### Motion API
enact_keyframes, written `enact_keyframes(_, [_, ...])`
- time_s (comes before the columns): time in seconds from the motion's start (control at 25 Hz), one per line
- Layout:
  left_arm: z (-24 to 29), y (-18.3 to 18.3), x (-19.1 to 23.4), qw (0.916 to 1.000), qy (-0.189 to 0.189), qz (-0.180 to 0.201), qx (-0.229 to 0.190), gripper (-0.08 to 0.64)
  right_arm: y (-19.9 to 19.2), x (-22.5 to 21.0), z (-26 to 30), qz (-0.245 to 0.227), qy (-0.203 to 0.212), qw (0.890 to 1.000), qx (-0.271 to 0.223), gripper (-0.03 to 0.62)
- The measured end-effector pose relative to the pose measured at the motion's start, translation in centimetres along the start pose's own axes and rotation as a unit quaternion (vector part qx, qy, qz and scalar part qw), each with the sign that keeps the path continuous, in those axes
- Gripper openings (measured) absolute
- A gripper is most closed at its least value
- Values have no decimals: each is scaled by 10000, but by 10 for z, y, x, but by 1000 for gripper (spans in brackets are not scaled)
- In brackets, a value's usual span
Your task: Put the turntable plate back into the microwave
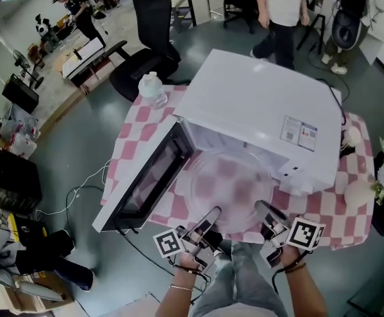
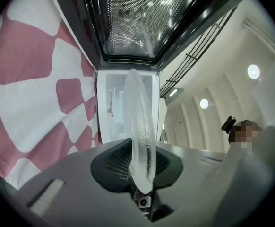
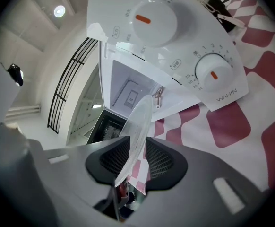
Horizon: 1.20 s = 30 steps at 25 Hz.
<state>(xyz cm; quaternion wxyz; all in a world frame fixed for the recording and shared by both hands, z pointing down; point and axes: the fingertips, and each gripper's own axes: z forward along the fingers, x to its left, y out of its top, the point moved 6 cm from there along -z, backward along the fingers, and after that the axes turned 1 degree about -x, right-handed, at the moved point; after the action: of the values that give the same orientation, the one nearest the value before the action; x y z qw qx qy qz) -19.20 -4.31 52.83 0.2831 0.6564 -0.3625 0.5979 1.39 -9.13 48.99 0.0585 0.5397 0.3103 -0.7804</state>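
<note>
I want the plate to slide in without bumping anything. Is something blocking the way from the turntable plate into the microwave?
Nothing visible does. The microwave door is swung open to the left, and the cavity beyond the turntable plate shows no object inside.

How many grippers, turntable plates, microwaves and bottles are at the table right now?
grippers: 2 (left gripper, right gripper)
turntable plate: 1
microwave: 1
bottle: 1
total: 5

White microwave (image 1: pixel 258 104), clear plate (image 1: pixel 231 183), pink-checked tablecloth (image 1: pixel 138 125)
</note>
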Motion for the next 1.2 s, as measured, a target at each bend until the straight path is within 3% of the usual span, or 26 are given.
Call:
enact_keyframes(0.12, [3, 3, 1, 9999, 11, 27, -100, 35, 2, 1, -3, -58, 19, 10000, 74, 126])
enact_keyframes(0.4, [10, 11, 3, 9997, 56, 97, -206, 35, 5, 1, -12, -95, -26, 9999, 61, 137])
enact_keyframes(0.52, [15, 13, 3, 9997, 90, 160, -180, 35, 5, -5, -21, -195, -295, 9994, 24, 137])
enact_keyframes(0.6, [17, 14, 3, 9996, 127, 202, -162, 35, 5, -4, -27, -605, -596, 9964, -4, 137])
enact_keyframes(0.76, [22, 17, 4, 9993, 182, 317, -115, 35, 4, 0, -35, -1783, -1328, 9750, 19, 135])
enact_keyframes(0.88, [27, 18, 5, 9991, 232, 319, -122, 35, 3, 0, -38, -2328, -1804, 9556, 8, 135])
enact_keyframes(1.2, [33, 18, 8, 9992, 255, 179, -236, 35, -5, -7, -38, -2692, -2505, 9299, 62, 118])
